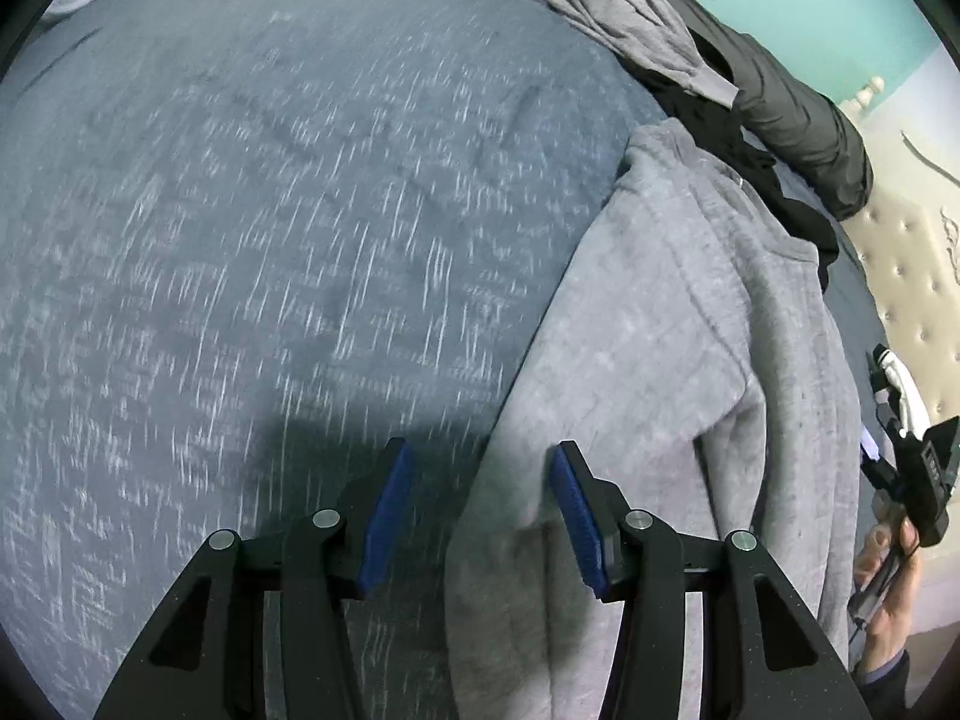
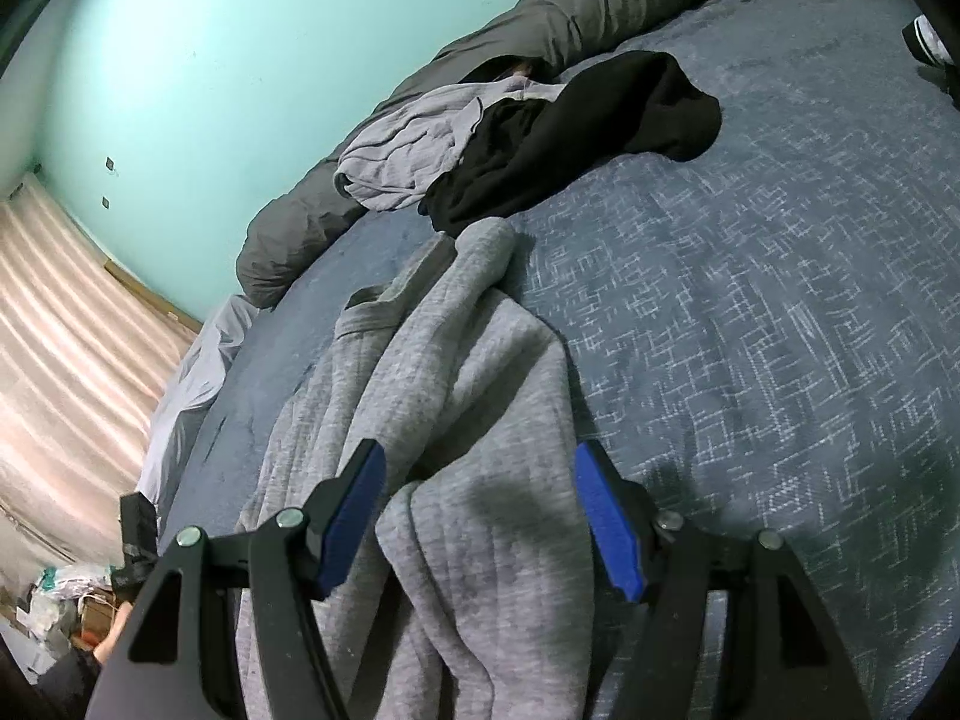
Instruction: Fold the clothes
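A grey sweatshirt (image 1: 678, 360) lies rumpled on the blue patterned bedspread (image 1: 270, 240). My left gripper (image 1: 480, 447) hangs open just over the sweatshirt's left edge. One blue pad is above the bedspread and the other above the grey cloth, and nothing is pinched. In the right wrist view, my right gripper (image 2: 480, 450) stands open over the folds of the same sweatshirt (image 2: 468, 408), with cloth below its fingers but not pressed by them. The right gripper (image 1: 918, 474) also shows at the right edge of the left wrist view, held in a hand.
A black garment (image 2: 576, 132) and a light grey garment (image 2: 402, 156) lie piled at the far side of the bed. Behind them a dark grey duvet (image 2: 570, 12) runs along the turquoise wall (image 2: 210, 60). A tufted headboard (image 1: 912, 276) stands at the right.
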### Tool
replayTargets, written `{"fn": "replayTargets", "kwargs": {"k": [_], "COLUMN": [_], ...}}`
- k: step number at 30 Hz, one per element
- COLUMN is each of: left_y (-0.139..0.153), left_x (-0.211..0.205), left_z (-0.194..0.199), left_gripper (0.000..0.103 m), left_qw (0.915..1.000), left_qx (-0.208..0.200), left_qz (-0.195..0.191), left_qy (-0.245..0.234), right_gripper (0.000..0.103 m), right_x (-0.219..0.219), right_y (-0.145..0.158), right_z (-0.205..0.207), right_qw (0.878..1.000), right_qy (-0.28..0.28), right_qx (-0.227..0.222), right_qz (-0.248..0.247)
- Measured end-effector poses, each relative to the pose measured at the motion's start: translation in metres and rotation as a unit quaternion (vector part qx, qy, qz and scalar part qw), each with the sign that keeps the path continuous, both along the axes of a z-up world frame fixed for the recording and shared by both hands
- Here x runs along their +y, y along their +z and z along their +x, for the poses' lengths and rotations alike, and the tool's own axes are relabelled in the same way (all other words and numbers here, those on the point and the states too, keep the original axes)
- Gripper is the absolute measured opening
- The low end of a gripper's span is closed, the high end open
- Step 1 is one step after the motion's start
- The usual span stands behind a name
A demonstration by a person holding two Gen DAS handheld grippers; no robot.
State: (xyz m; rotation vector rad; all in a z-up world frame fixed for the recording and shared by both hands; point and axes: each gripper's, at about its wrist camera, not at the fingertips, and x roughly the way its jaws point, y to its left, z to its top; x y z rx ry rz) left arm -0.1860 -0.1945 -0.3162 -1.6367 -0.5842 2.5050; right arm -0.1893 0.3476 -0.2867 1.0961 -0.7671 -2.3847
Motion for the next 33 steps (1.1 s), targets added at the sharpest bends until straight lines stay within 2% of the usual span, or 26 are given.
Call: {"fn": "replayTargets", "kwargs": {"k": [10, 12, 14, 15, 16, 17, 21, 24, 26, 29, 31, 32, 33], "left_y": [-0.006, -0.005, -0.003, -0.002, -0.001, 0.002, 0.027, 0.061, 0.083, 0.121, 0.145, 0.153, 0.156], "left_x": [0.002, 0.007, 0.012, 0.015, 0.018, 0.020, 0.021, 0.014, 0.004, -0.011, -0.018, -0.019, -0.015], "left_z": [0.024, 0.026, 0.027, 0.027, 0.028, 0.028, 0.031, 0.028, 0.022, 0.009, 0.001, -0.003, -0.008], "left_gripper": [0.055, 0.055, 0.041, 0.021, 0.007, 0.005, 0.003, 0.003, 0.003, 0.003, 0.003, 0.003, 0.003], "left_qw": [0.9995, 0.9997, 0.9998, 0.9999, 0.9999, 0.9998, 0.9982, 0.9915, 0.9841, 0.9679, 0.9533, 0.9477, 0.9466], "left_qx": [0.001, 0.000, 0.001, 0.001, 0.001, 0.002, 0.023, 0.052, 0.061, 0.078, 0.091, 0.096, 0.099], "left_qz": [0.031, 0.025, 0.014, 0.009, 0.003, -0.004, -0.049, -0.117, -0.165, -0.239, -0.288, -0.304, -0.307], "left_qy": [-0.004, -0.008, -0.012, -0.014, -0.016, -0.019, -0.026, -0.025, -0.023, -0.015, -0.008, -0.007, -0.011], "right_gripper": [0.067, 0.067, 0.067, 0.067, 0.067, 0.067, 0.067, 0.067, 0.067, 0.067, 0.067, 0.067, 0.067], "right_x": [-0.003, -0.005, -0.006, -0.006, -0.006, -0.005, -0.002, 0.000, 0.001, 0.001, 0.001, 0.001, 0.001], "right_y": [-0.003, -0.003, -0.003, -0.003, -0.003, -0.003, -0.003, -0.002, -0.001, 0.000, 0.001, 0.002, 0.002], "right_z": [-0.001, -0.001, 0.000, 0.000, 0.000, 0.000, 0.000, 0.000, 0.000, 0.001, 0.001, 0.001, 0.001], "right_qw": [1.000, 1.000, 1.000, 1.000, 1.000, 1.000, 1.000, 1.000, 1.000, 1.000, 1.000, 1.000, 1.000], "right_qy": [0.003, 0.005, 0.006, 0.006, 0.006, 0.005, 0.000, -0.003, -0.004, -0.004, -0.004, -0.004, -0.004], "right_qx": [-0.006, -0.006, -0.005, -0.006, -0.006, -0.007, -0.008, -0.008, -0.008, -0.006, -0.005, -0.004, -0.004], "right_qz": [-0.007, -0.008, -0.007, -0.008, -0.009, -0.011, -0.016, -0.020, -0.021, -0.023, -0.023, -0.023, -0.024]}}
